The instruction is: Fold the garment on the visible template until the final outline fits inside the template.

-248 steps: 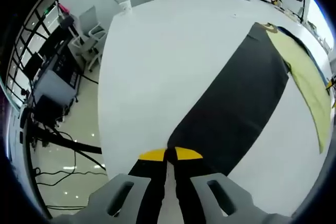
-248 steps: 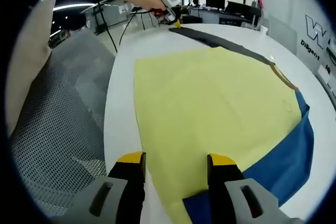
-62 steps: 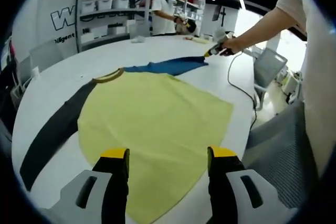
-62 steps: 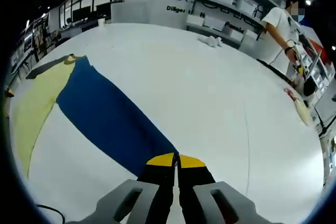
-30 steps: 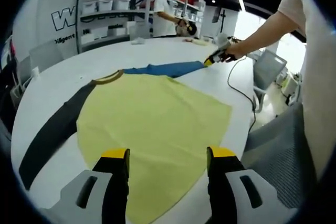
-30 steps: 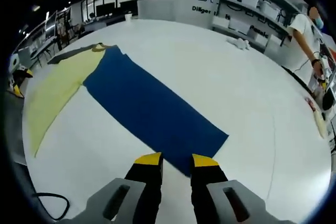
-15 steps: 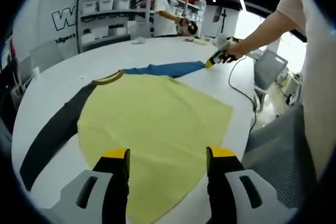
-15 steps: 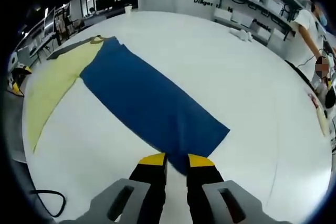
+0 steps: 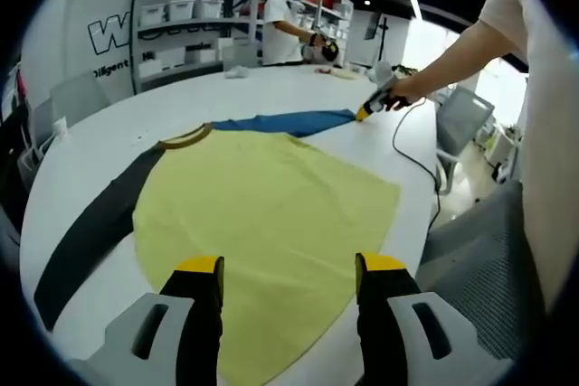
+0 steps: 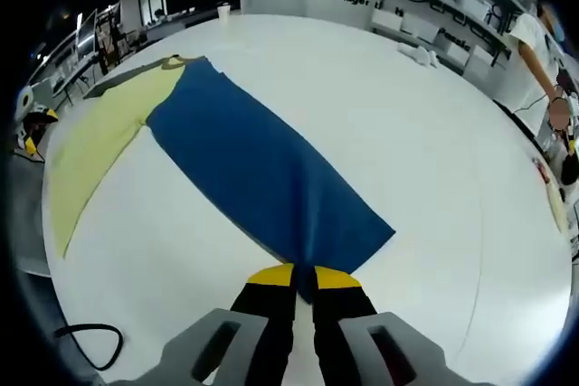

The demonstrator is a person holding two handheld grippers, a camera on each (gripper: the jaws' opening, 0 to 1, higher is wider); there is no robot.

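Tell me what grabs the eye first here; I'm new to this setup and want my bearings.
The pale yellow garment body spread flat on the white table, with a black sleeve on one side and a blue sleeve on the other. The right gripper is shut on the blue sleeve's cuff end, while the left gripper sits open over the yellow hem.

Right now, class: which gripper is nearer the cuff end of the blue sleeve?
Right. The right gripper is shut on the blue sleeve's cuff; the left gripper hovers open over the yellow body's hem.
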